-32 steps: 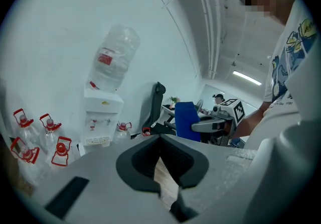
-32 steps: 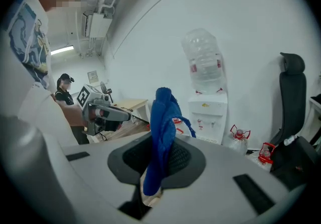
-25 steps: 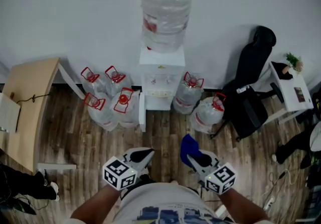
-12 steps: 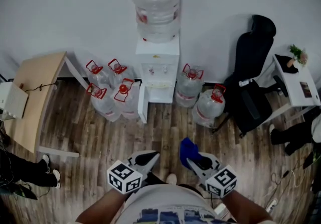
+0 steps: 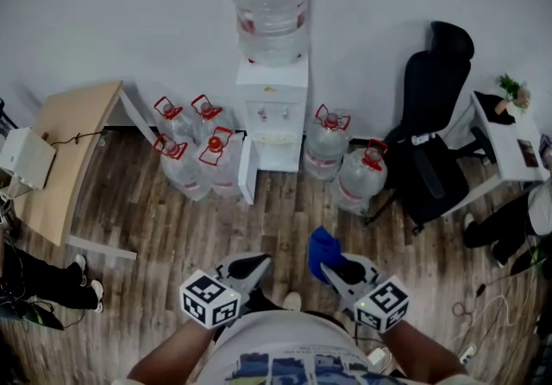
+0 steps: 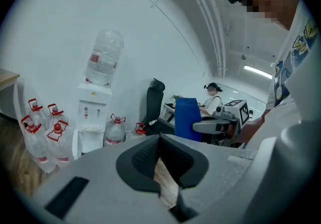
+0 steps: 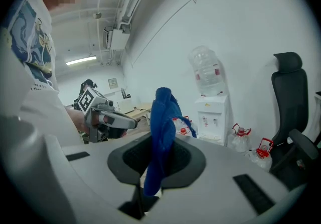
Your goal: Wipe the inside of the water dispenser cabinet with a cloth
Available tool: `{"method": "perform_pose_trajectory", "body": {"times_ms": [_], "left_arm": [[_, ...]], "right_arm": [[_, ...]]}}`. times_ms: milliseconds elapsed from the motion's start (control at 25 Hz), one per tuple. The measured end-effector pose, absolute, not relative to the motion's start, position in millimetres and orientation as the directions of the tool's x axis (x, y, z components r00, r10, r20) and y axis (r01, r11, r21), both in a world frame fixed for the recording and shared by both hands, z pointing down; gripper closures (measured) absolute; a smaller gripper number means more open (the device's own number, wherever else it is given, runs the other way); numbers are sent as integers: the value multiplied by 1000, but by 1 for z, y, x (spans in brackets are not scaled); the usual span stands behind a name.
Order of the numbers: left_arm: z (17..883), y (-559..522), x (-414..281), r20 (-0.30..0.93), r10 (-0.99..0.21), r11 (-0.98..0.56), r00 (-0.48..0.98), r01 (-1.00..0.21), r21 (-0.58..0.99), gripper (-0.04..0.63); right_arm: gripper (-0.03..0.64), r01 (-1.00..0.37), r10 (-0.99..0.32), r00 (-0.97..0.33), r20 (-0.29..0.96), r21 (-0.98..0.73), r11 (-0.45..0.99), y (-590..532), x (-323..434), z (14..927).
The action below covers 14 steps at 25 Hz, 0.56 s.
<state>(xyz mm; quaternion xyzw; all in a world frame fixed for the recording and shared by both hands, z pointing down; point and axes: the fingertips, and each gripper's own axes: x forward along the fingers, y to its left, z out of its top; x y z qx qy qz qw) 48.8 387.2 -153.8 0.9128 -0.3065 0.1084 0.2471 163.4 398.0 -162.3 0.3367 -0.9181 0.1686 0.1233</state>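
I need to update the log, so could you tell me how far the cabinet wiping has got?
Done: the cloth is picked up and clamped in the right gripper.
In hand: the person stands well back from the dispenser, whose lower door looks open. The left gripper is shut and empty.
Left: stepping up to the dispenser and wiping inside the cabinet, which has not begun.
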Motion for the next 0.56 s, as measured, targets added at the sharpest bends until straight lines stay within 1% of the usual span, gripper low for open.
{"method": "perform_pose_trajectory", "body": {"times_ms": [560], "left_arm": [[-161,396,61,338,-513,-704,789,-612,361,592]], "right_arm": [[575,-639,-572,-765,296,-238,732,407,167,-175]]}}
